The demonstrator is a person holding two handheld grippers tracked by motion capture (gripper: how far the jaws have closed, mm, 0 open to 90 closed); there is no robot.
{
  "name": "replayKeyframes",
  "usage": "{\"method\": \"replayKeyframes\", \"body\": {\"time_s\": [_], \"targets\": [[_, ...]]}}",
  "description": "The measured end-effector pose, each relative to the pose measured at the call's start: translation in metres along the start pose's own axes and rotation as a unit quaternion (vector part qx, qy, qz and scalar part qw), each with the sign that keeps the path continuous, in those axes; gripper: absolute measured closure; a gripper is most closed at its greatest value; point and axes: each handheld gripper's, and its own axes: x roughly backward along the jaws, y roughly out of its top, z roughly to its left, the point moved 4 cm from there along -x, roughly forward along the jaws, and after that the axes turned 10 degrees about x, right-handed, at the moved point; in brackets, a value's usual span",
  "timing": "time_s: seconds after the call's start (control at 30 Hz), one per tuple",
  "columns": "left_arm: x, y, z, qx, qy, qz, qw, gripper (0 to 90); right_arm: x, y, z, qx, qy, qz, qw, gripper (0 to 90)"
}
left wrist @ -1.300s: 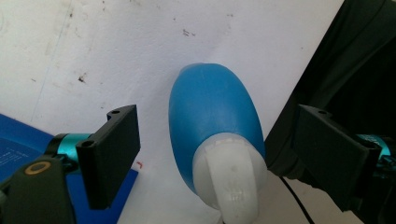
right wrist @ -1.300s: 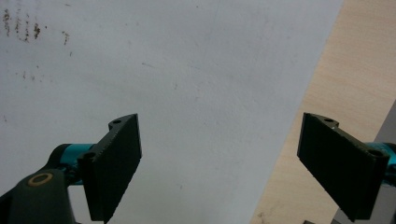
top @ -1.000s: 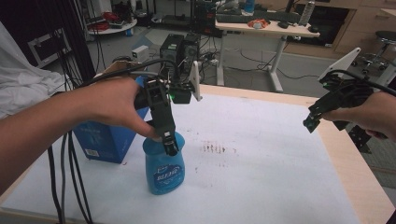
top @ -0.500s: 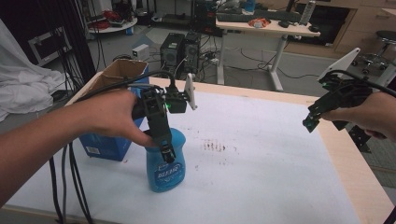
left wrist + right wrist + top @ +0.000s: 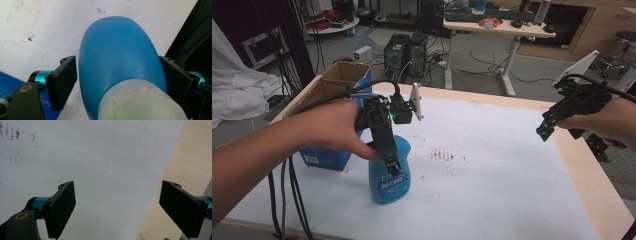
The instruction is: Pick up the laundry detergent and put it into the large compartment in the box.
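White-covered wooden table (image 5: 512, 165) in a cluttered lab.
Left gripper (image 5: 391, 162) straddles the translucent blue plastic bottle (image 5: 389, 175), one jaw apart; right gripper (image 5: 546, 131) wide open, empty, near the right edge.

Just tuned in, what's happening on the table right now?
A person's left gripper is lowered over a blue bottle standing on the white table cover; its fingers bracket the bottle, but contact is unclear. The right gripper is open, empty, above the table's right edge. A blue cardboard box sits left.

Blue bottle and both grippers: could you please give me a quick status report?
Left gripper open, jaws straddling upright blue bottle. Right gripper open, empty, above table edge. Cardboard box beside bottle.
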Motion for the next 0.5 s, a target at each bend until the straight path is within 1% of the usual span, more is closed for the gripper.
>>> {"method": "replayKeyframes", "body": {"time_s": [0.07, 0.1, 0.13, 0.2, 0.23, 0.3, 0.33, 0.37, 0.4, 0.5], "targets": [[-0.0002, 0.0000, -0.0004, -0.002, 0.003, 0.000, 1.0000, 21.4, -0.0003, 0.0001, -0.0001, 0.000, 0.001, 0.000, 1.0000, 12.9], [-0.0003, 0.0000, -0.0007, -0.004, 0.004, 0.000, 1.0000, 26.4, -0.0001, 0.0003, 0.0000, 0.000, 0.001, -0.001, 1.0000, 12.9], [-0.0004, -0.0001, -0.0008, -0.004, 0.004, 0.000, 1.0000, 27.6, 0.0000, 0.0004, 0.0000, 0.000, 0.001, -0.002, 1.0000, 12.9], [-0.0003, -0.0001, -0.0007, -0.004, 0.007, 0.001, 1.0000, 28.0, 0.0001, 0.0004, 0.0000, 0.000, 0.002, -0.002, 1.0000, 12.9], [-0.0005, -0.0001, -0.0008, -0.005, 0.006, 0.002, 1.0000, 30.5, 0.0001, 0.0003, -0.0002, 0.000, 0.002, -0.002, 1.0000, 12.9], [-0.0003, 0.0000, -0.0009, -0.005, 0.008, 0.003, 1.0000, 30.9, 0.0000, 0.0002, -0.0003, -0.001, 0.002, -0.001, 1.0000, 12.9], [-0.0006, 0.0000, -0.0014, -0.002, 0.005, 0.003, 1.0000, 32.0, 0.0000, 0.0001, -0.0005, -0.001, 0.002, -0.001, 1.0000, 12.9], [-0.0007, 0.0000, -0.0020, -0.004, 0.004, 0.003, 1.0000, 34.6, -0.0001, 0.0000, -0.0007, -0.001, 0.002, -0.001, 1.0000, 12.9], [-0.0007, 0.0001, -0.0022, -0.006, 0.004, 0.004, 1.0000, 34.6, -0.0001, 0.0000, -0.0007, -0.001, 0.002, -0.001, 1.0000, 12.9], [-0.0004, 0.0001, -0.0019, -0.004, 0.004, 0.005, 1.0000, 34.9, -0.0003, 0.0002, -0.0010, 0.000, 0.002, -0.001, 1.0000, 12.9]]}}
